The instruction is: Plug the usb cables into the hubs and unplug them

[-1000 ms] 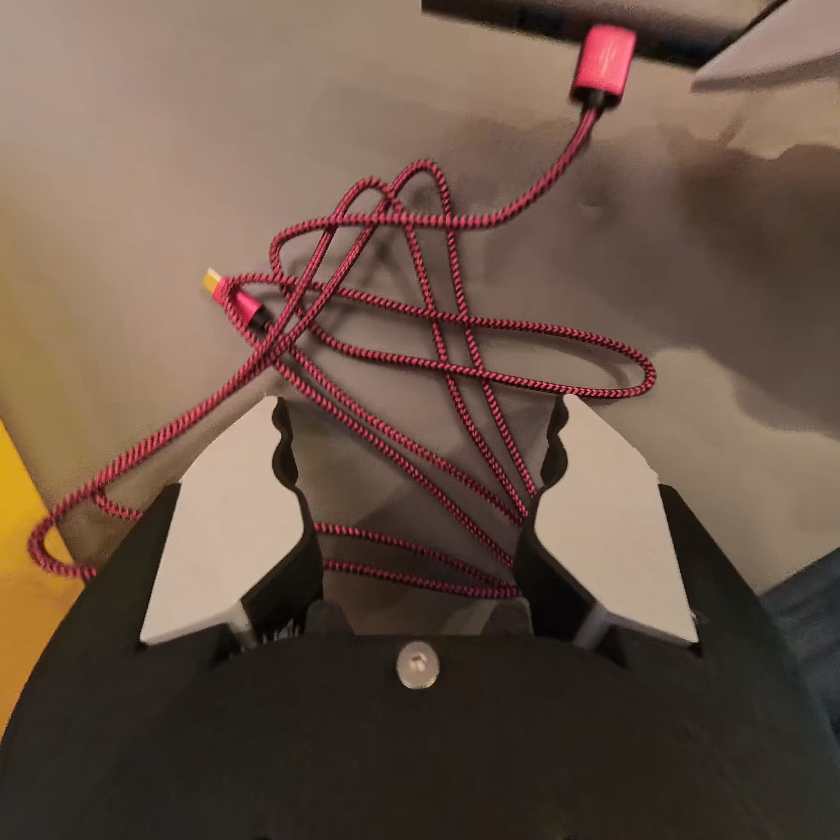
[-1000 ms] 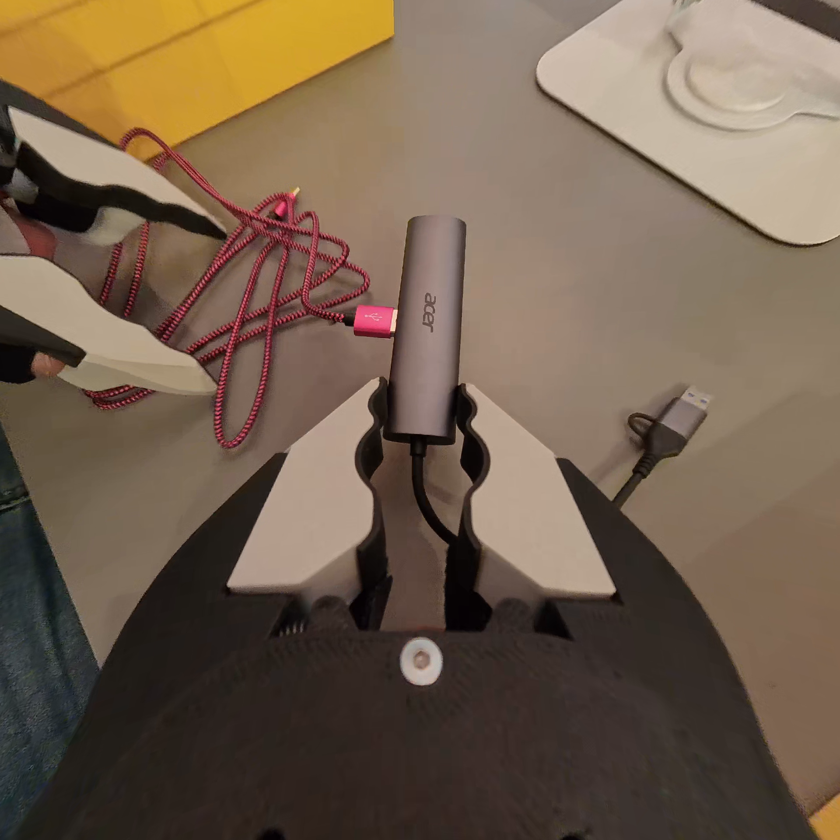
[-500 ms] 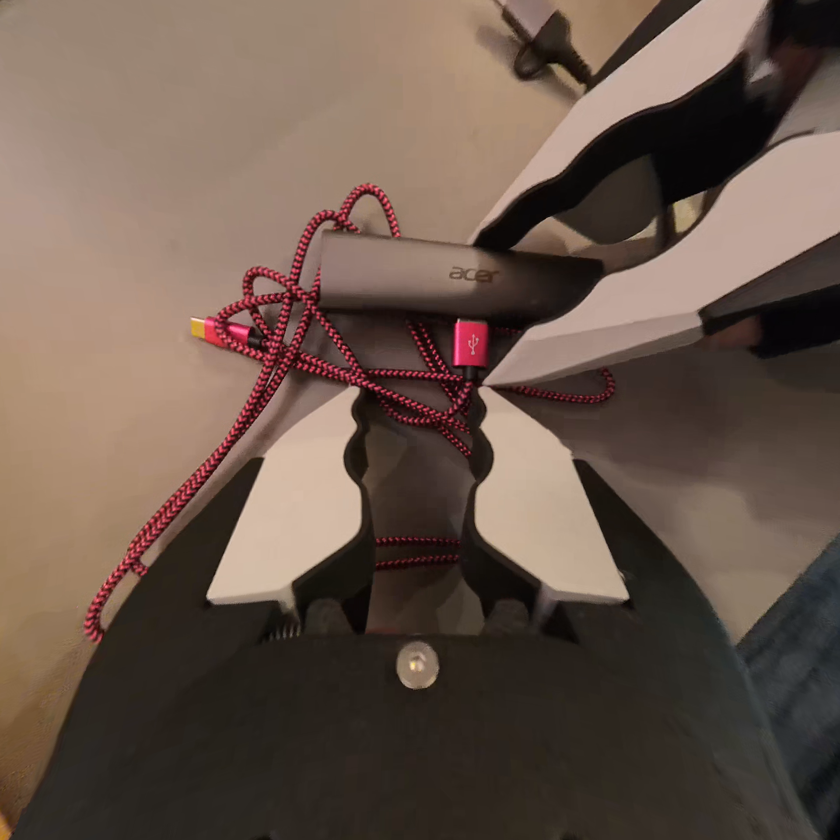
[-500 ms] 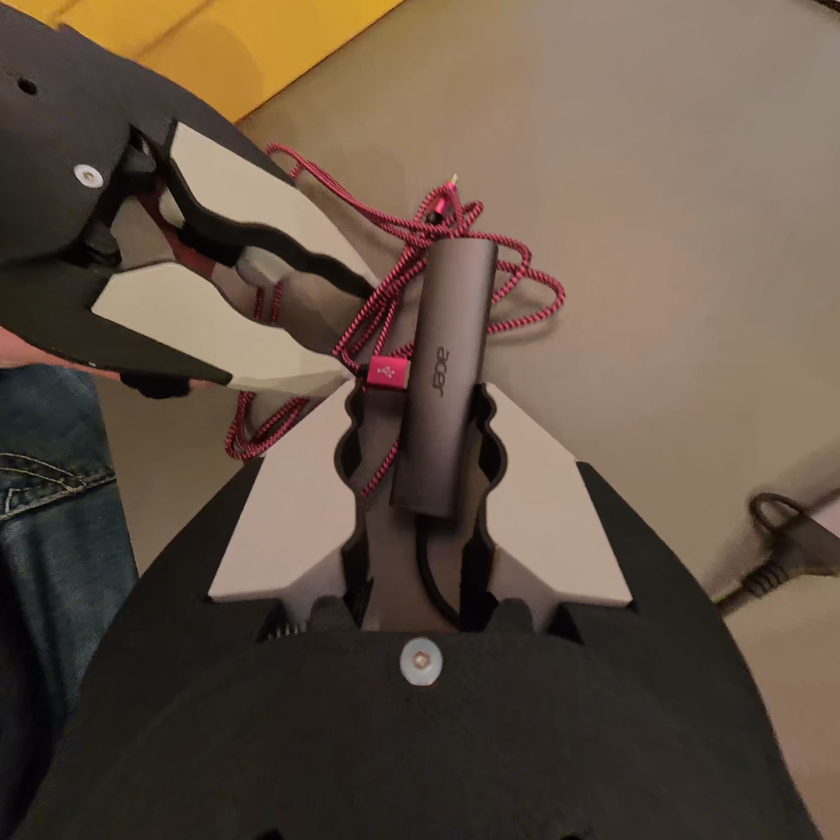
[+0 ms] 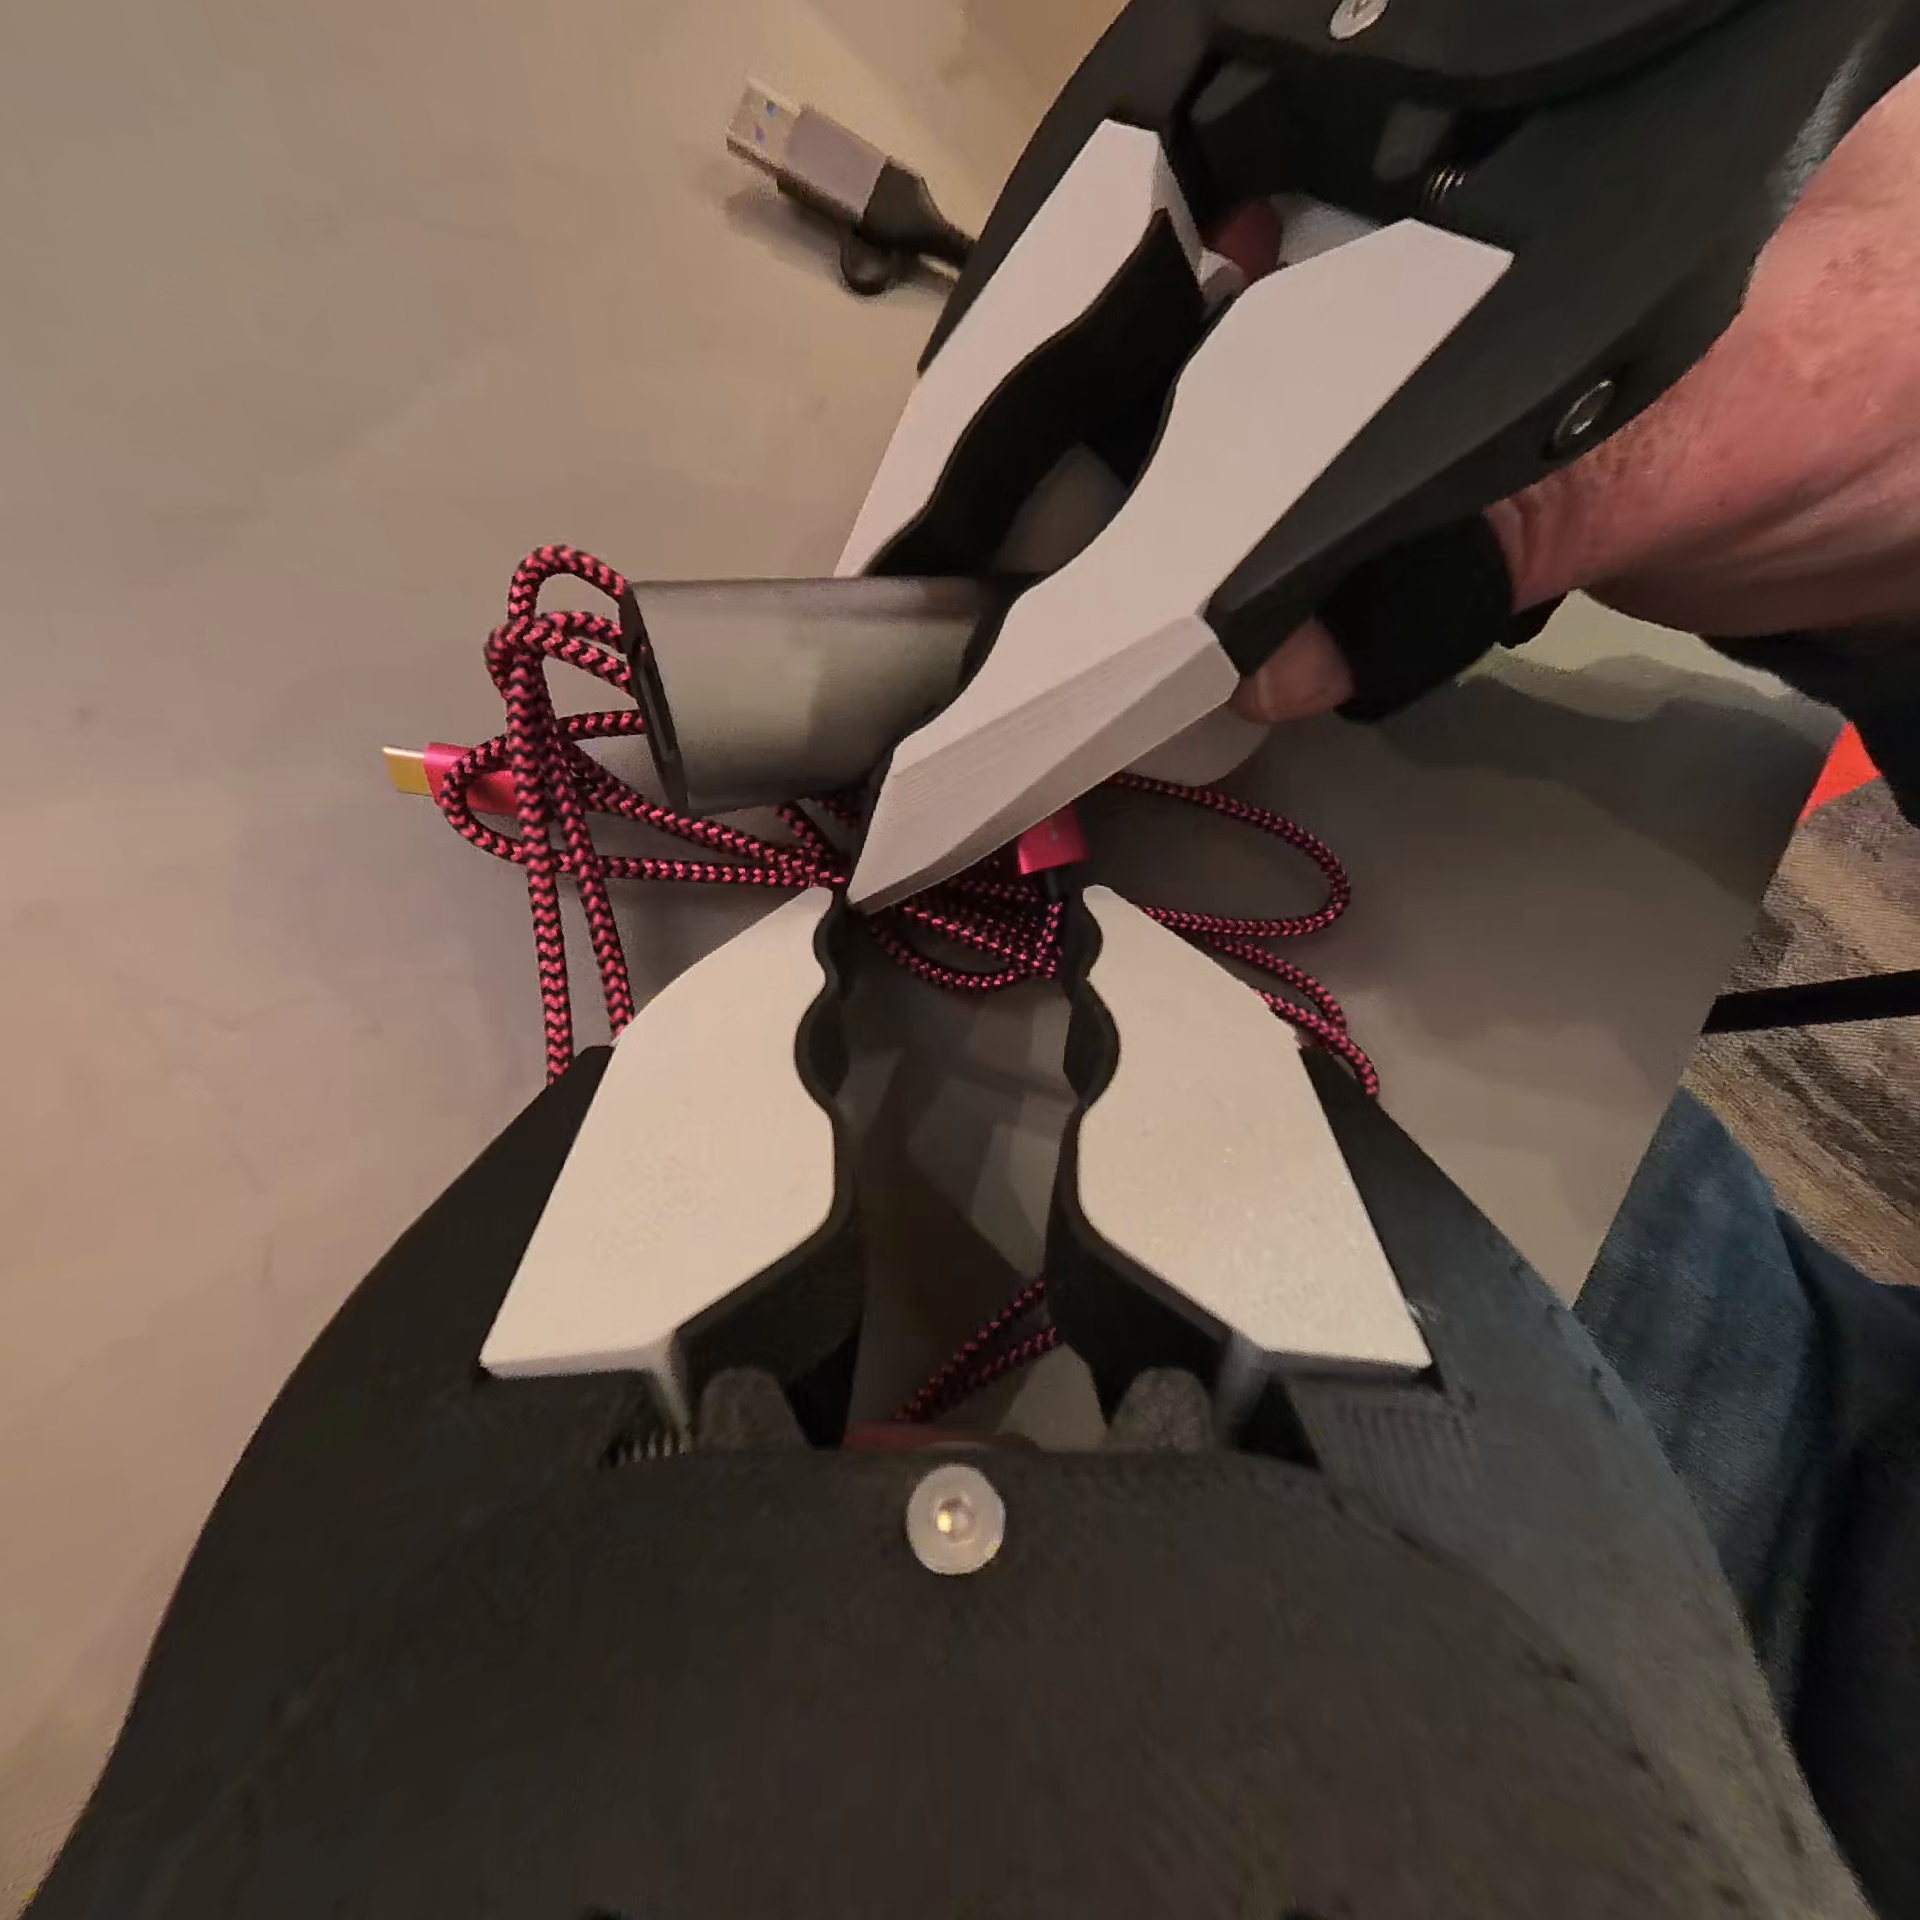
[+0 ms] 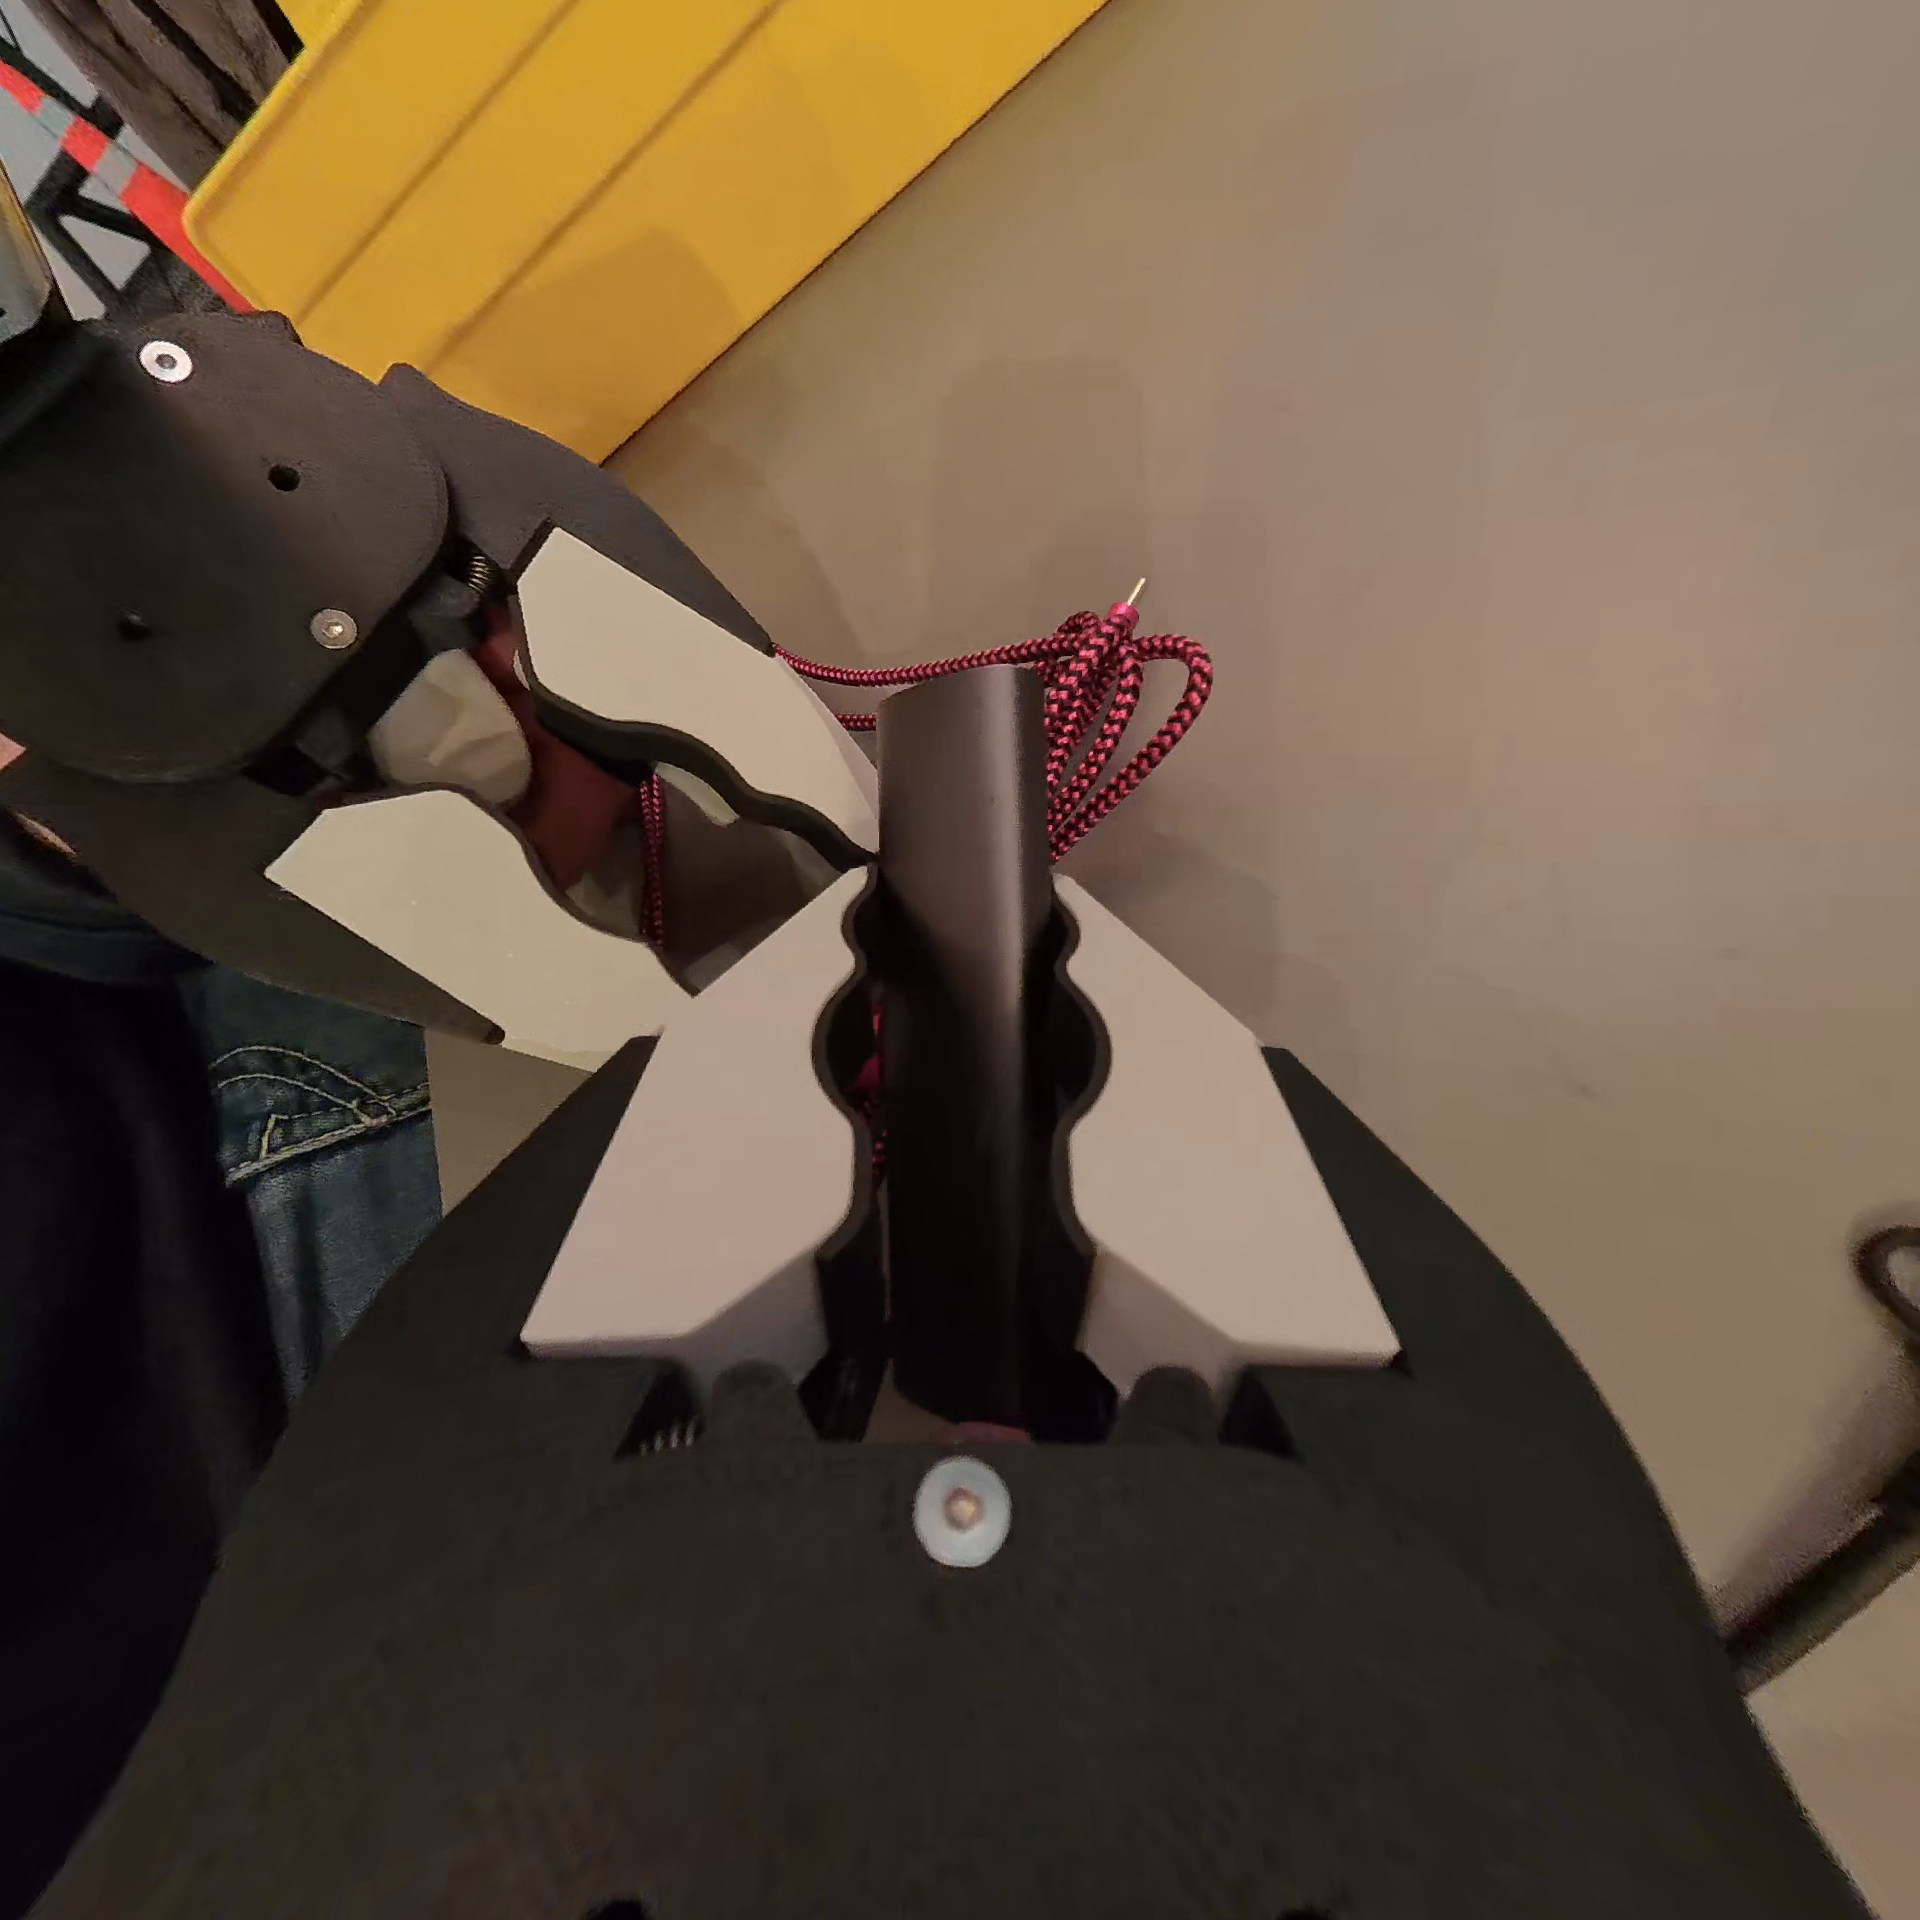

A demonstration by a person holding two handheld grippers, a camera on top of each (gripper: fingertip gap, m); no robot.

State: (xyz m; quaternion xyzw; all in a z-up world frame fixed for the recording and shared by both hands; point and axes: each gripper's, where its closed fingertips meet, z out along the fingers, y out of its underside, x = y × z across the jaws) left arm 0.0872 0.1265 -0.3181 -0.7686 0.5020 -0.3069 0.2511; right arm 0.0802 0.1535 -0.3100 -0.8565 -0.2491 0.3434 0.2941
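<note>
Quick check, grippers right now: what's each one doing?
Left gripper: open, holding nothing, red braided cable lying beneath its fingers.
Right gripper: closed on the grey hub.

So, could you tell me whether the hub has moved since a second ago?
Yes. The hub, shut in the right gripper, has swung in over the red cable, toward its gold-tipped plug lying on the table.

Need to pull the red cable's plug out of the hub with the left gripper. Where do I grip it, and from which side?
Grip the pink plug shell, not the braided cable. It sticks out of the hub toward the open left gripper, half hidden by the right gripper finger. Come straight forward, fingers on its flat sides, probably pulling back along its axis.
</note>
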